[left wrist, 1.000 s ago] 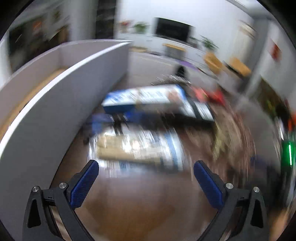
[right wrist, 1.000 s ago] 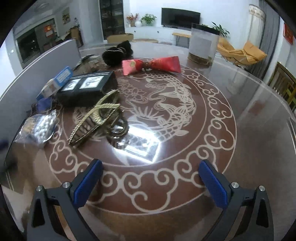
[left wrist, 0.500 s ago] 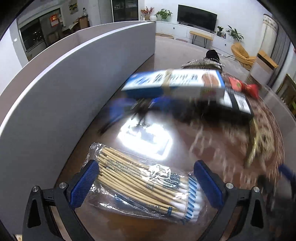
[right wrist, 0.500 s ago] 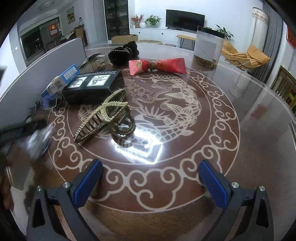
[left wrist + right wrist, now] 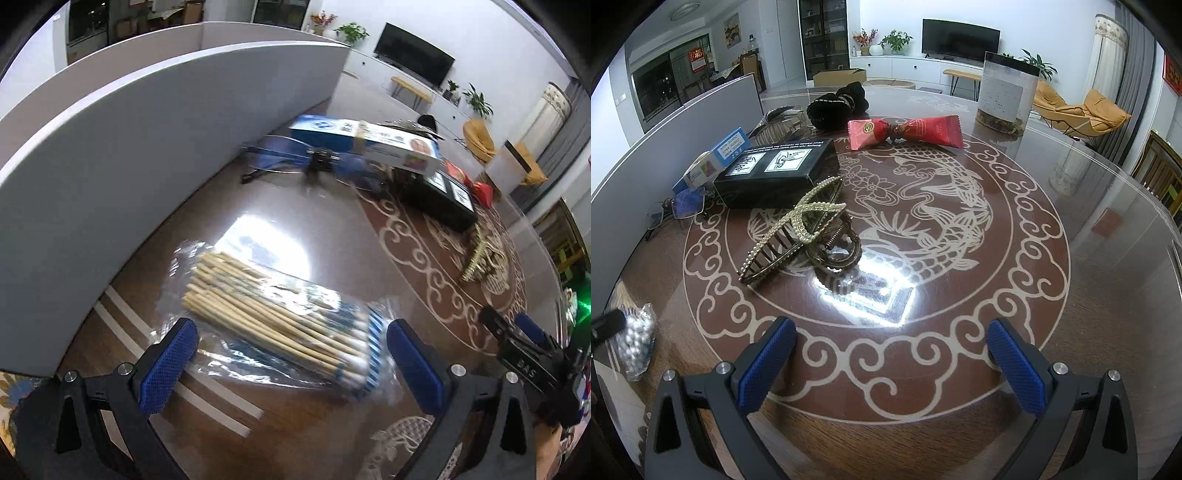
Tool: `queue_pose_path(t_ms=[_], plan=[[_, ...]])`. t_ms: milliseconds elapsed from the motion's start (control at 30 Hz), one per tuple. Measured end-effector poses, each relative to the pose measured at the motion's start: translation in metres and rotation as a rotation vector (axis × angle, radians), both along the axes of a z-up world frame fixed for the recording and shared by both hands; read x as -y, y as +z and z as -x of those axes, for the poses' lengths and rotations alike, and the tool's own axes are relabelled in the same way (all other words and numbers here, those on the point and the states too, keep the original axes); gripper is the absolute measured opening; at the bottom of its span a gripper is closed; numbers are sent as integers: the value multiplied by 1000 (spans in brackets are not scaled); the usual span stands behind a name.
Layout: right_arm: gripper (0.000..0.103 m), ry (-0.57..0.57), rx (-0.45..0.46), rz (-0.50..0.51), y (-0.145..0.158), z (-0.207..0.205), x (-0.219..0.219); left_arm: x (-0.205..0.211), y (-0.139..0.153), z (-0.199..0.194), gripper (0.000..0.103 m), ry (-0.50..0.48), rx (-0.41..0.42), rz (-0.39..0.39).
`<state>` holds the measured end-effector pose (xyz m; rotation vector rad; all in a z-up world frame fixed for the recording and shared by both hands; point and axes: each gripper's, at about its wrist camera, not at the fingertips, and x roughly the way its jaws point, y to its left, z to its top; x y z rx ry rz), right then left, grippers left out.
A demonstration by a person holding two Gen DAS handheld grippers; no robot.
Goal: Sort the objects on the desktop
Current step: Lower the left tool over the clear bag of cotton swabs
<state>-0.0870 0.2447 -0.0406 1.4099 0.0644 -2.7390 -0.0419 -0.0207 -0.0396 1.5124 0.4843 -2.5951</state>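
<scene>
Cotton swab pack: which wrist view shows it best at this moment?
The left wrist view. There the cotton swab pack lies just ahead of the open left gripper, sticks and tips visible through the clear bag. The right wrist view catches only its tip end at the left edge, partly hidden.

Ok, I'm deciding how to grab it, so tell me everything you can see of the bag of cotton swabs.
The bag of cotton swabs is a clear, crinkly plastic packet lying flat on the glossy brown table. Inside, wooden sticks with white tips lie side by side, with a blue-and-white striped edge at the tip end. It sits near the grey partition, just ahead of the open left gripper, whose fingers flank its near end without clearly touching it. Nothing rests on it.
</scene>
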Motion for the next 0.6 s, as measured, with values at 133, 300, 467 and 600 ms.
queue_pose_path(t_ms=[133, 300, 467, 600], plan=[[103, 0, 0, 0, 0, 0, 0, -23, 0, 9, 103, -83, -16, -25], [103, 0, 0, 0, 0, 1, 0, -43, 1, 35, 103, -385, -111, -127], [103, 0, 0, 0, 0, 0, 0, -25, 19, 36, 103, -404, -150, -180], [103, 0, 0, 0, 0, 0, 0, -20, 25, 40, 103, -191, -102, -201]])
